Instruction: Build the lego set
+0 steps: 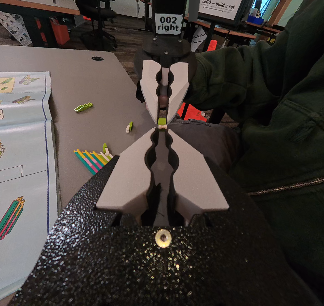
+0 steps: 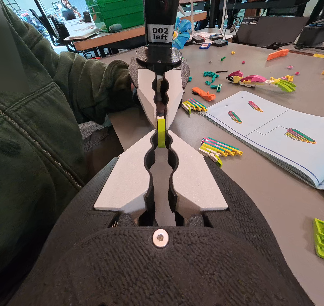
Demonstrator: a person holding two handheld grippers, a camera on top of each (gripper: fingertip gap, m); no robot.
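Note:
My left gripper (image 1: pixel 162 129) is shut on a small white clip piece (image 1: pixel 162 126). My right gripper (image 2: pixel 161 131) is shut on a lime curved piece (image 2: pixel 161 136). The two grippers meet tip to tip in the air over the table's near edge. The lime piece (image 1: pixel 161 121) touches the white piece (image 2: pixel 160 117). In the left wrist view the right gripper (image 1: pixel 162 120) comes in from above; in the right wrist view the left gripper (image 2: pixel 160 120) does. A striped plate assembly (image 2: pixel 219 148) lies on the grey table (image 2: pixel 245 183); it also shows in the left wrist view (image 1: pixel 93 158).
An open instruction booklet (image 2: pixel 280 130) (image 1: pixel 22 157) lies on the table. A second striped assembly (image 2: pixel 194 105), orange brick separators (image 2: pixel 203 93), loose teal pieces (image 2: pixel 213 79) and a colourful built model (image 2: pixel 259 81) lie beyond. A lime slope part (image 1: pixel 83 107) and a small white-and-lime part (image 1: pixel 129 127) lie nearby. Green jacket sleeves flank both grippers. My left and right fingertips are right by each other.

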